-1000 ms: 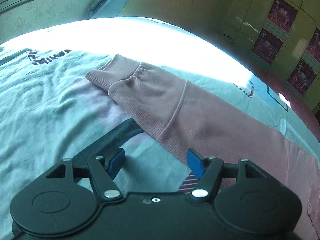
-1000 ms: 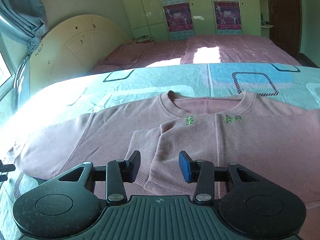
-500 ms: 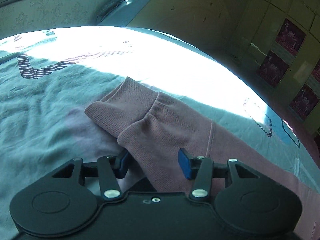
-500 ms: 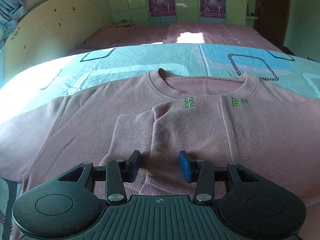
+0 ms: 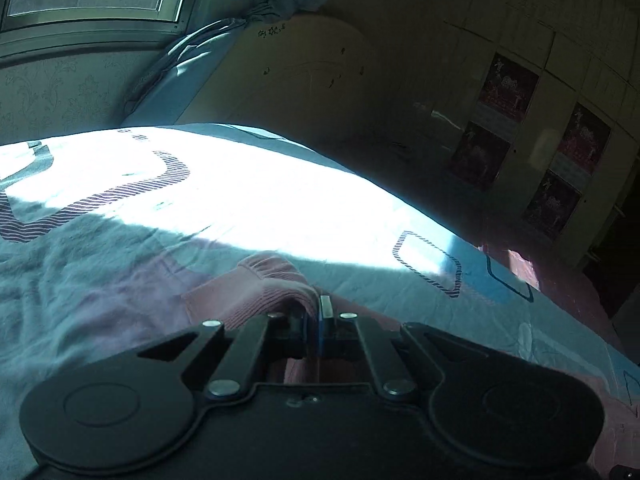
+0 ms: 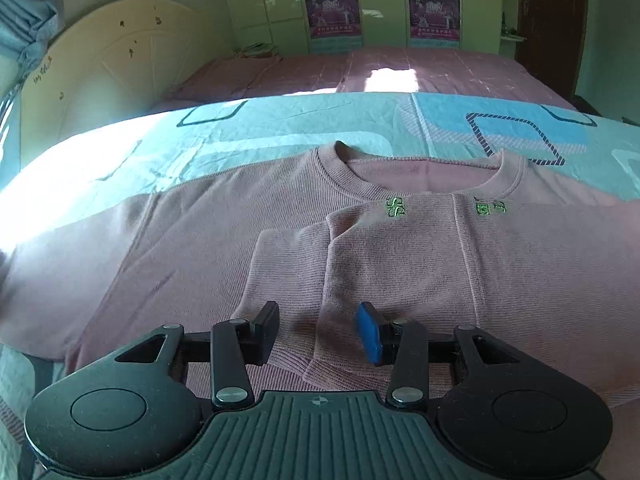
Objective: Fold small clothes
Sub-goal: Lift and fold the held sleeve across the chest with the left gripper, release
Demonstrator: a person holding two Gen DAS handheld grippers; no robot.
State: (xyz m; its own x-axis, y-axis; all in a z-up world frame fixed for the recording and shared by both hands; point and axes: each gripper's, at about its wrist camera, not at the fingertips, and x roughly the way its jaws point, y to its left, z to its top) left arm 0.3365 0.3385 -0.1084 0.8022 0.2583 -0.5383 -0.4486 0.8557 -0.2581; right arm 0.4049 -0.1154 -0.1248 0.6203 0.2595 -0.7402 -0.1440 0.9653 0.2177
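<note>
A pink sweatshirt point(image 6: 400, 264) lies flat on the bed, neck hole away from me, green embroidery under the collar. One sleeve point(image 6: 304, 280) is folded across its chest. My right gripper point(image 6: 318, 330) is open and empty, low over the folded sleeve's cuff end. In the left wrist view my left gripper point(image 5: 314, 320) is shut on the ribbed cuff point(image 5: 276, 280) of the other sleeve, which bunches up in front of the jaws. The rest of that sleeve is hidden under the gripper body.
The teal bedsheet point(image 6: 280, 128) with dark square outlines covers the bed; a bright sun patch point(image 5: 224, 200) lies on it. A cream headboard point(image 6: 112, 64) stands at the left, a pink bed point(image 6: 380, 72) and wardrobes with posters point(image 6: 332, 8) beyond.
My left gripper moved forward over the sleeve cuff and closed on it. My right gripper stayed open and shifted slightly closer over the folded sleeve.
</note>
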